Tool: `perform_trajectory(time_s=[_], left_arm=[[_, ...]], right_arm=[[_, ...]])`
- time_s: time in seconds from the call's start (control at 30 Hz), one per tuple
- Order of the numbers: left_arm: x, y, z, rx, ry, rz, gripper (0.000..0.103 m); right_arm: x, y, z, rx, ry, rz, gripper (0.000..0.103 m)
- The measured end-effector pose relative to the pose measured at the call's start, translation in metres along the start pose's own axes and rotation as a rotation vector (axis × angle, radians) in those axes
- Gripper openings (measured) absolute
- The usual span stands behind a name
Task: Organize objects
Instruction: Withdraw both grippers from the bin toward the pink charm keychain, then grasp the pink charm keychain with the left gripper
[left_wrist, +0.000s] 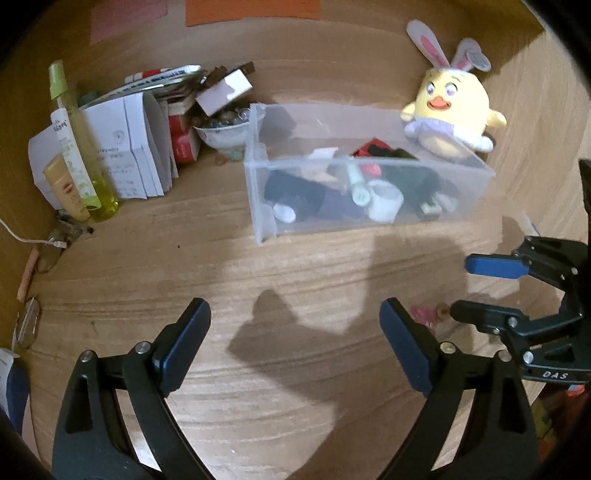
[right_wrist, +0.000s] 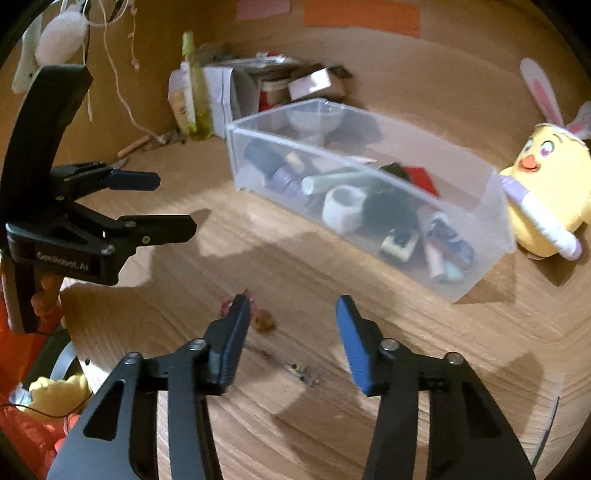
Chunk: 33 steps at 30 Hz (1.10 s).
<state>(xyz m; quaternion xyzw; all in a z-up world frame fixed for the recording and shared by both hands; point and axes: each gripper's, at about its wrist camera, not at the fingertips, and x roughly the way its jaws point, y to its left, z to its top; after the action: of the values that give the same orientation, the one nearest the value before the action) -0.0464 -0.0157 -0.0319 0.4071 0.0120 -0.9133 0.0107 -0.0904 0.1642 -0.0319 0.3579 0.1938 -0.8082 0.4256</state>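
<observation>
Small trinkets (right_wrist: 264, 320) lay loose on the wooden bench (right_wrist: 369, 295), an amber one with a pink-red wrapped piece (right_wrist: 236, 301) just beside it, and we judged these to be what remained to tidy into the clear plastic bin (right_wrist: 476, 273). We read the step as the approach to a pick: nothing was yet held, and the bin already carried a white cup (right_wrist: 341, 206), a grey tube (right_wrist: 332, 181) and other small items.

Our right gripper (right_wrist: 291, 332) had its fingers apart with nothing between them. The amber trinket sat just inside the left finger (right_wrist: 231, 343), near its tip, while the pink-red piece was partly hidden behind that same finger. A few tiny bits (right_wrist: 304, 373) lay on the bench lower down in the gap; we could not tell what they were.

Our left gripper (left_wrist: 295, 343) also stood with its fingers apart over bare bench, well clear of the trinkets, which showed in its view beyond its right finger, under the other tool.

The next move, as we judged it, called for shifting the right gripper a little toward the amber trinket so it sat centred, lowering to the bench and closing gently, since the piece was small and could slip away.

The yellow chick plush (right_wrist: 550, 192) stood beside the bin's far end.
</observation>
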Motion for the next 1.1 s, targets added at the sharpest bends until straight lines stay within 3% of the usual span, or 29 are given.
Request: perform_trajectory(time_s=[0.33, 0.6, 0.9, 1.1], left_arm=[[0.007, -0.022, -0.012, 0.047, 0.043, -0.062, 0.094], [0.015, -0.046, -0.012, 0.095, 0.075, -0.109, 0.093], [0.028, -0.074, -0.008, 0.161, 0.115, -0.133, 0.063], [0.027, -0.076, -0.008, 0.171, 0.088, -0.144, 0.024]], right_arm=[[0.018, 0.017, -0.004, -0.057, 0.06, 0.028, 0.013], [0.005, 0.008, -0.005, -0.035, 0.008, -0.017, 0.013], [-0.011, -0.018, -0.003, 0.044, -0.035, -0.039, 0.013], [-0.013, -0.024, -0.004, 0.062, -0.041, -0.045, 0.013]])
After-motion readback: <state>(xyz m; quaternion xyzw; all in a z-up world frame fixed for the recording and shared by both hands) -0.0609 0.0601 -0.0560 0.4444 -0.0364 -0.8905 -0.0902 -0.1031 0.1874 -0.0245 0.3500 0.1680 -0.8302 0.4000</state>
